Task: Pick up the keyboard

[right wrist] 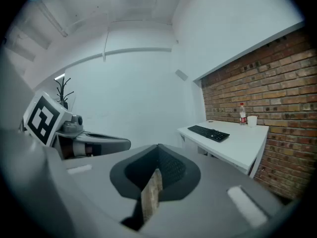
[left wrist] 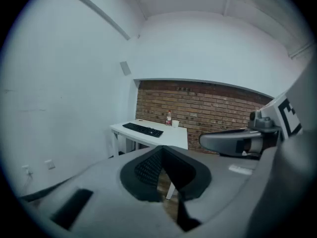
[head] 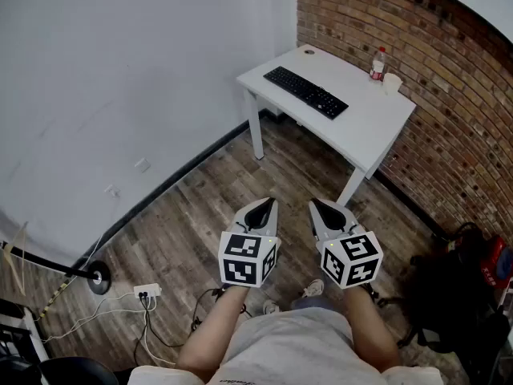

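A black keyboard point(head: 305, 91) lies flat on a white table point(head: 365, 127) against the brick wall, far ahead of both grippers. It also shows small in the left gripper view point(left wrist: 142, 129) and in the right gripper view point(right wrist: 208, 132). My left gripper point(head: 270, 202) and right gripper point(head: 313, 203) hang side by side over the wooden floor, well short of the table. Both are shut with nothing between their jaws.
A bottle with a red cap point(head: 377, 63) and a white cup point(head: 391, 83) stand at the table's far right corner, and a small dark disc point(head: 309, 51) lies at its back. A power strip with cables point(head: 147, 292) lies on the floor at left; dark bags point(head: 457, 279) sit at right.
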Demonstrator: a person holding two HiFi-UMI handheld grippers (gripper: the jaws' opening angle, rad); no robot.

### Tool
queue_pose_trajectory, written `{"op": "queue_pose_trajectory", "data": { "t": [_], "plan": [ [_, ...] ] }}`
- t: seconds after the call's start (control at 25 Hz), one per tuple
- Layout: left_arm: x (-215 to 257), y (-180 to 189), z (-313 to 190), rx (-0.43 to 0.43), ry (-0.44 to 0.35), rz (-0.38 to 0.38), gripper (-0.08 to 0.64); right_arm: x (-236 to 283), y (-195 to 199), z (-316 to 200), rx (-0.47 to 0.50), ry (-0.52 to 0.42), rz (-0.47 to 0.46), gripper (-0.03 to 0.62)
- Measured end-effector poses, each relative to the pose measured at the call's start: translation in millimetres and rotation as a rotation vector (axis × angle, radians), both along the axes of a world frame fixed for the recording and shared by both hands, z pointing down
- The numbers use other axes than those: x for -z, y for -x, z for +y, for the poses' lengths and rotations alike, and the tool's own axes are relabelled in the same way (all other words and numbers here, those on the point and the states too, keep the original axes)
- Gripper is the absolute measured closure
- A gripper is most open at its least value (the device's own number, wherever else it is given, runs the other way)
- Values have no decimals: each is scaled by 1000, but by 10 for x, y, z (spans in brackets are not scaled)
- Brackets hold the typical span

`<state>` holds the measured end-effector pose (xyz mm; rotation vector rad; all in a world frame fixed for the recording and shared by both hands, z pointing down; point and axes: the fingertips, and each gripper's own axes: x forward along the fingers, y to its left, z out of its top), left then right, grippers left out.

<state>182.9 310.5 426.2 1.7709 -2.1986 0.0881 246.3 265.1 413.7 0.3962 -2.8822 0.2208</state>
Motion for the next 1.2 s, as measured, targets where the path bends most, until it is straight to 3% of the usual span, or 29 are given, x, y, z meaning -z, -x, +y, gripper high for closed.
{"op": "queue_pose_trajectory", "data": {
  "t": [0.4,0.72,0.96,1.2],
  "plan": [
    [-111,245,9,2,2,27,571,-72,200,-16,-9,8,-4,584],
    [-270,594,-230,23,49,38,571,-183,564,-378,2,45,-2,584],
    [-330,1114,-728,56,91,18,571,-228,1067,-907,31,57,-18,584],
    [-274,1462,-1595,50,123,18,571,-237,1416,-1703,41,100,-6,584]
  ]
}}
